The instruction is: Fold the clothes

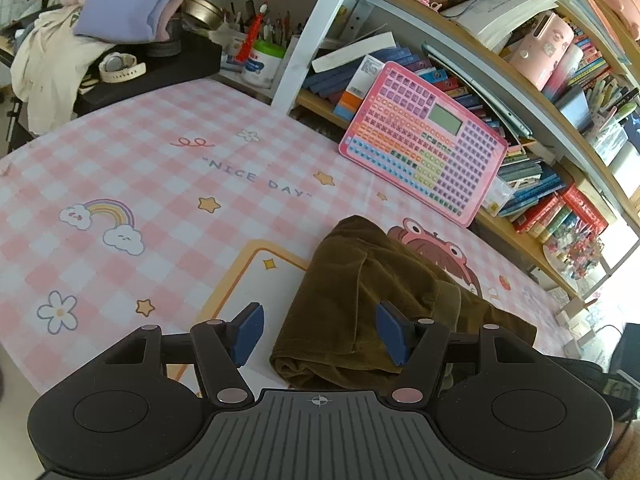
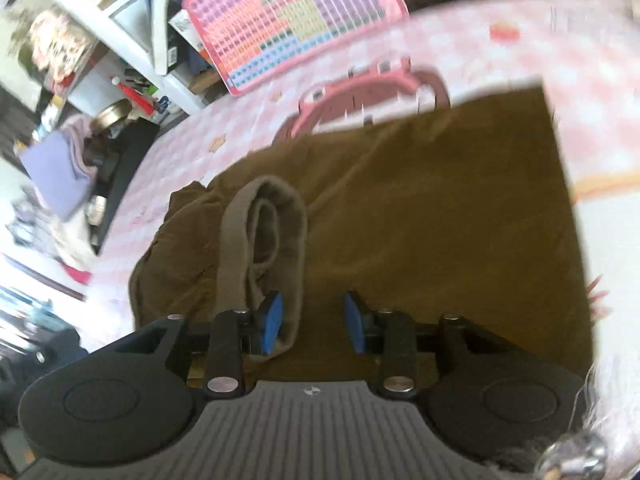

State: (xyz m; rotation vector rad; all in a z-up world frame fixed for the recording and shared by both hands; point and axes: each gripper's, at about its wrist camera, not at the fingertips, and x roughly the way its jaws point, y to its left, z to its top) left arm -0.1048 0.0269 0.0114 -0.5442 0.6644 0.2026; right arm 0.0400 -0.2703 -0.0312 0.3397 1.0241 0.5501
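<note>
A dark brown garment (image 1: 352, 304) lies folded on the pink checked mat (image 1: 120, 152), a rolled edge toward me. My left gripper (image 1: 320, 334) hovers open just above its near end, the blue pads (image 1: 250, 334) spread on either side of the fold and touching nothing. In the blurred right wrist view the same brown garment (image 2: 420, 208) fills the middle. Its grey ribbed band (image 2: 240, 240) curls in a loop and drapes against the left pad (image 2: 272, 322). My right gripper (image 2: 313, 322) is open right over the cloth, with the band's end partly between the jaws.
A pink keypad toy (image 1: 424, 140) leans on the crowded bookshelf (image 1: 520, 80) behind the mat. At the far left corner a stack of folded lilac clothes (image 1: 128, 0), a cream garment (image 1: 52, 60) and a watch (image 1: 120, 68) sit on a black box.
</note>
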